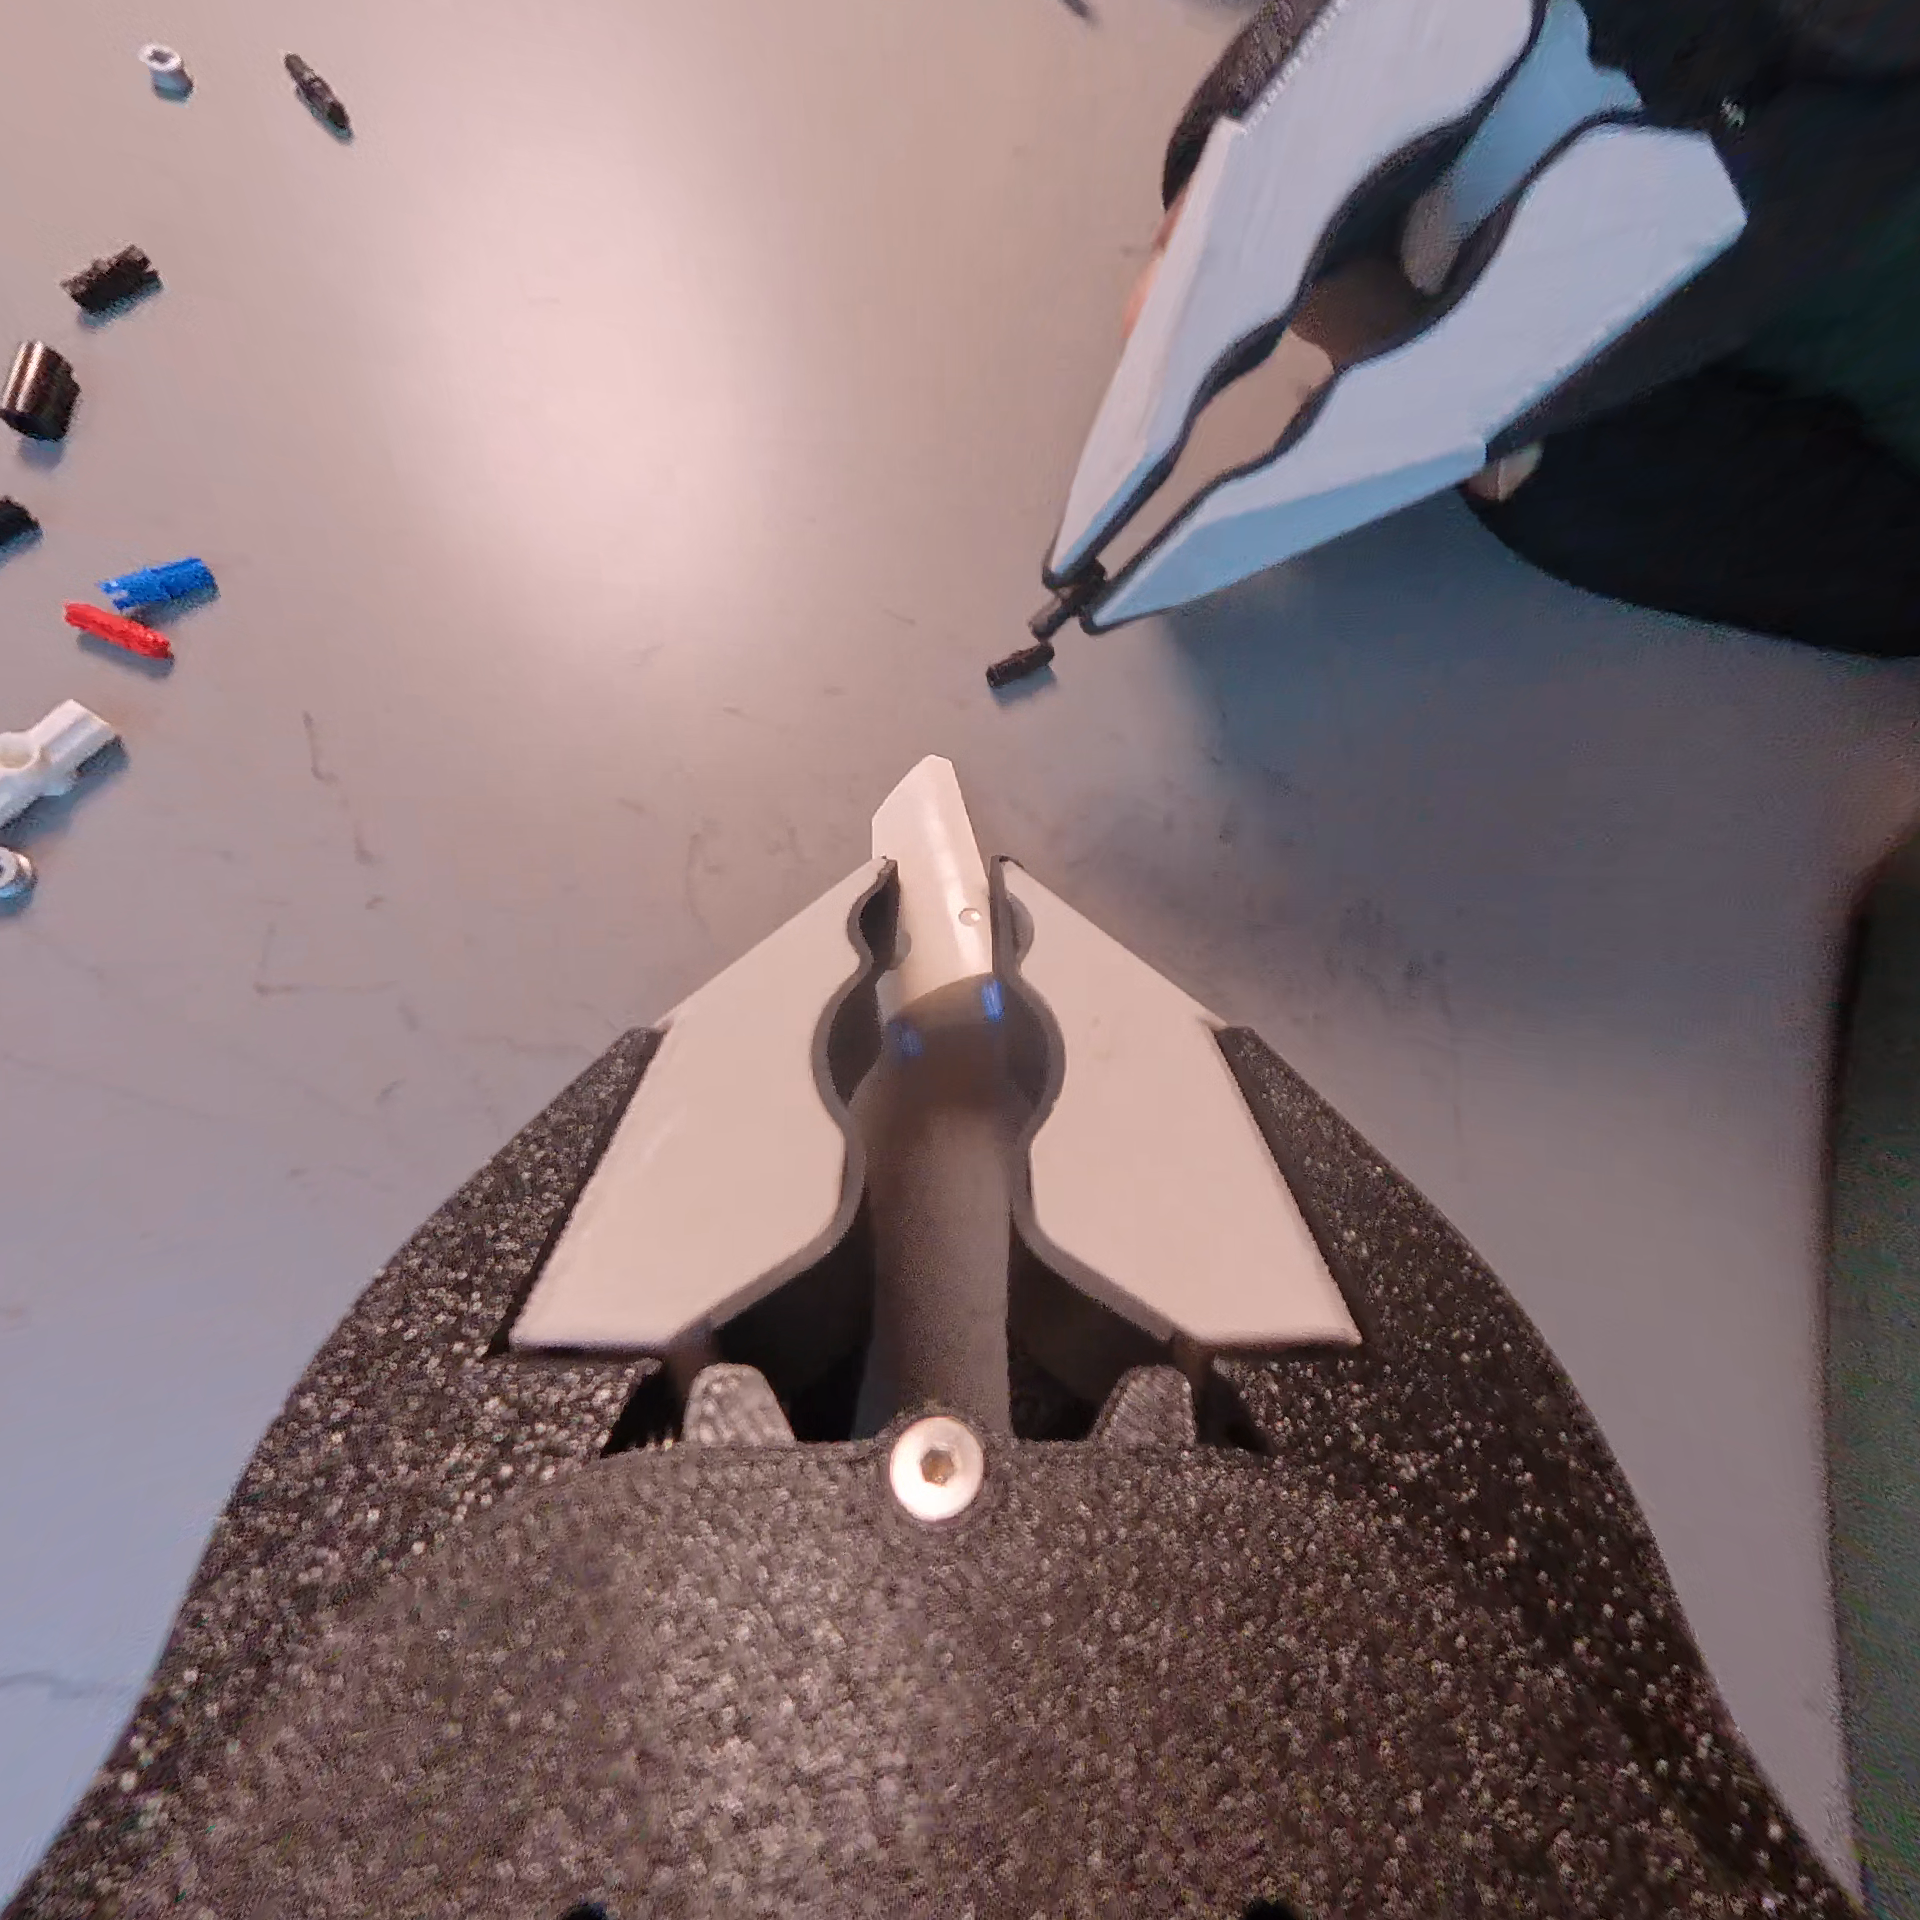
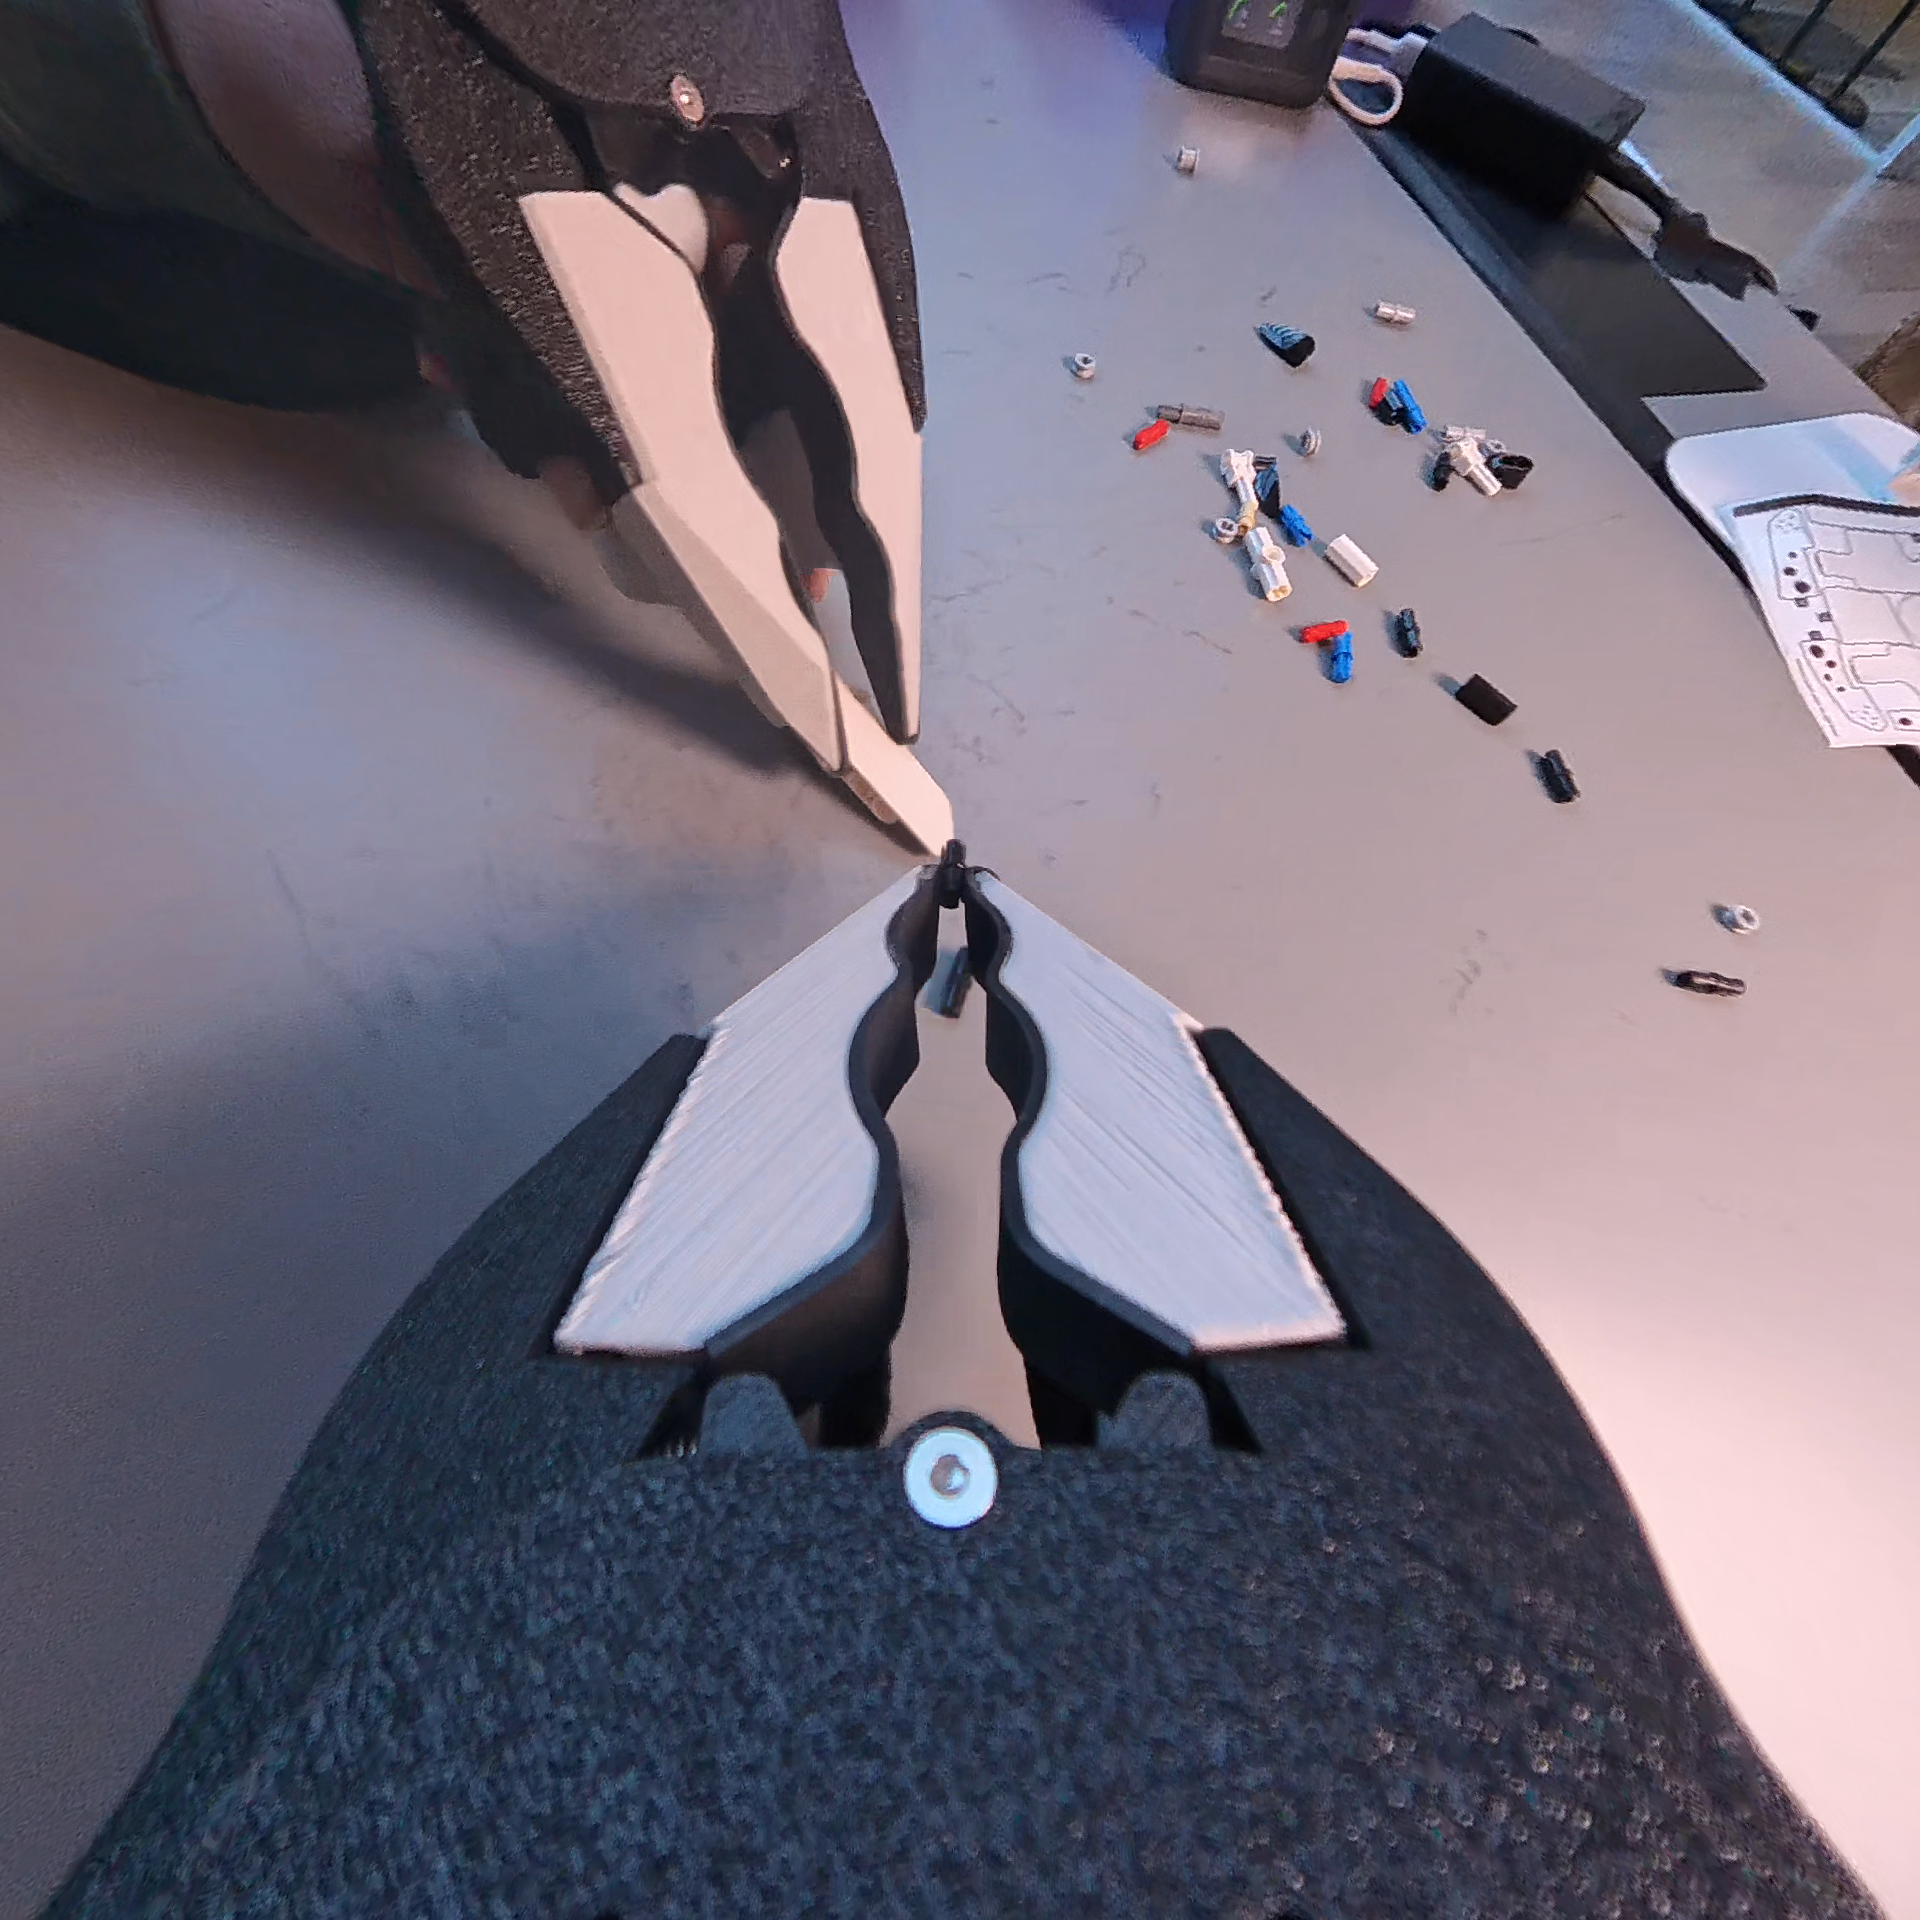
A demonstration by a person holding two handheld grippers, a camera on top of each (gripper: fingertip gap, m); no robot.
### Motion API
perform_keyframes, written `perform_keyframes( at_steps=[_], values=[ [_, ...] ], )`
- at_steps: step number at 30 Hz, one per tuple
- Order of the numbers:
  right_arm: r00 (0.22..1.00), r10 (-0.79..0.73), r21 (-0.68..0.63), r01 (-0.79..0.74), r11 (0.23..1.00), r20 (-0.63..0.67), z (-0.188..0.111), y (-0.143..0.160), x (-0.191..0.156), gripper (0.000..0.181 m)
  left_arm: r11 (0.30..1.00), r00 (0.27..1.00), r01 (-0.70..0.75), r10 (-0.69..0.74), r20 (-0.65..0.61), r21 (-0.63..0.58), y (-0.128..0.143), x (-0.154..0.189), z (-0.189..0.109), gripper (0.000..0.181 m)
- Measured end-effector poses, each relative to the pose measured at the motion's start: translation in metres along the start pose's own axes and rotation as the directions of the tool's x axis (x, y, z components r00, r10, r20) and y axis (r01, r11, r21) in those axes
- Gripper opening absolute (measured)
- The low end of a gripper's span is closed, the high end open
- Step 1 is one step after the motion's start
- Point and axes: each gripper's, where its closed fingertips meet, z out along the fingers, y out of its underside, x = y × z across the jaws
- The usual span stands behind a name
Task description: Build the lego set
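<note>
My left gripper (image 1: 940,883) is shut on a long white lego piece (image 1: 935,842) whose tip sticks out past the fingertips; a dark part of it runs back between the fingers. In the right wrist view the left gripper (image 2: 868,753) comes in from the upper left with the white piece (image 2: 899,795) pointing at my right gripper. My right gripper (image 2: 951,883) is shut on a small black pin (image 2: 951,868), just off the white tip. In the left wrist view the right gripper (image 1: 1075,592) holds the black pin (image 1: 1065,605) above the table. Another black pin (image 1: 1020,662) lies on the table below it.
Loose lego parts lie scattered on the grey table (image 2: 1143,790): blue and red pins (image 2: 1330,644), white connectors (image 2: 1262,545), black pieces (image 2: 1486,698). A printed instruction sheet (image 2: 1839,613) lies at the right edge. A black box (image 2: 1517,88) and a small device (image 2: 1252,47) stand at the far side. Spacing between my two grippers at the tips: around 6 cm.
</note>
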Motion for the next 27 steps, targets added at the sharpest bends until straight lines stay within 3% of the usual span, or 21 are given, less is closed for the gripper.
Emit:
perform_keyframes(
  at_steps=[4, 8, 19, 27],
  values=[
    [1.0, -0.004, -0.033, 0.004, 0.999, -0.003, 0.011, -0.001, -0.009, 0.004, 0.981, 0.98, 0.191, -0.189, -0.059, 0.023, -0.005, -0.004, 0.001, 0.017],
    [1.0, 0.004, -0.067, -0.005, 0.998, -0.019, 0.021, 0.001, -0.01, 0.004, 0.957, 0.953, 0.29, -0.285, -0.098, 0.032, -0.01, -0.004, 0.003, 0.016],
    [0.995, 0.076, -0.1, -0.082, 0.992, -0.063, 0.025, 0.006, 0.001, 0.004, 0.931, 0.923, 0.364, -0.355, -0.147, 0.04, -0.018, -0.004, 0.007, 0.013],
    [0.99, 0.123, -0.129, -0.131, 0.983, -0.073, 0.027, 0.007, 0.003, 0.004, 0.941, 0.938, 0.335, -0.328, -0.114, 0.043, -0.018, -0.004, 0.008, 0.013]
  ],
)
